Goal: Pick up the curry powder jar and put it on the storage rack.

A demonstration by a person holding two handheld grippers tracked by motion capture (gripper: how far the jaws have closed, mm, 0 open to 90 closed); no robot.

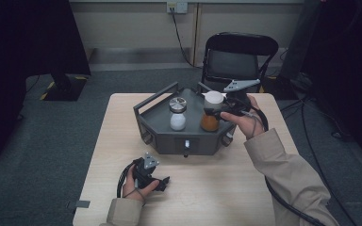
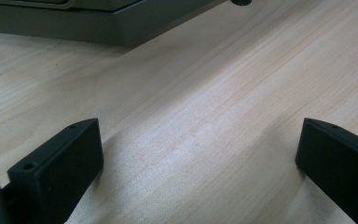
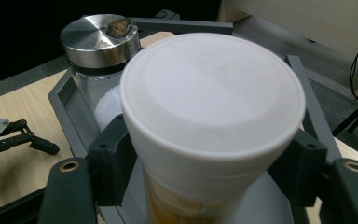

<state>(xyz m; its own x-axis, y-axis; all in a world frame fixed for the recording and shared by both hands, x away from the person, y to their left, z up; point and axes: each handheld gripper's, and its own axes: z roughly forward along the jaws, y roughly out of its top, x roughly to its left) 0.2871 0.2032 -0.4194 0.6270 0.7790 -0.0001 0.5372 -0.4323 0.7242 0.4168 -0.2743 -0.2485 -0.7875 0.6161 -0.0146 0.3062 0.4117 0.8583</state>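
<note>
The room in the high view is looking dim, and its far corners are going nearly black. Soft light is falling from above onto the pale wooden table [image 1: 193,188], making faint shadows under the dark grey tray [image 1: 156,123]. In the right gripper view, the big white plastic lid [image 3: 212,100] is shining bright and looking a bit fuzzy up close, while the shiny round metal lid [image 3: 98,35] is catching a glare. In the left gripper view, the wood is glowing softly.

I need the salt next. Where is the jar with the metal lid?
In the high view the metal-lidded jar stands in the grey tray, left of the white-capped jar.
</note>
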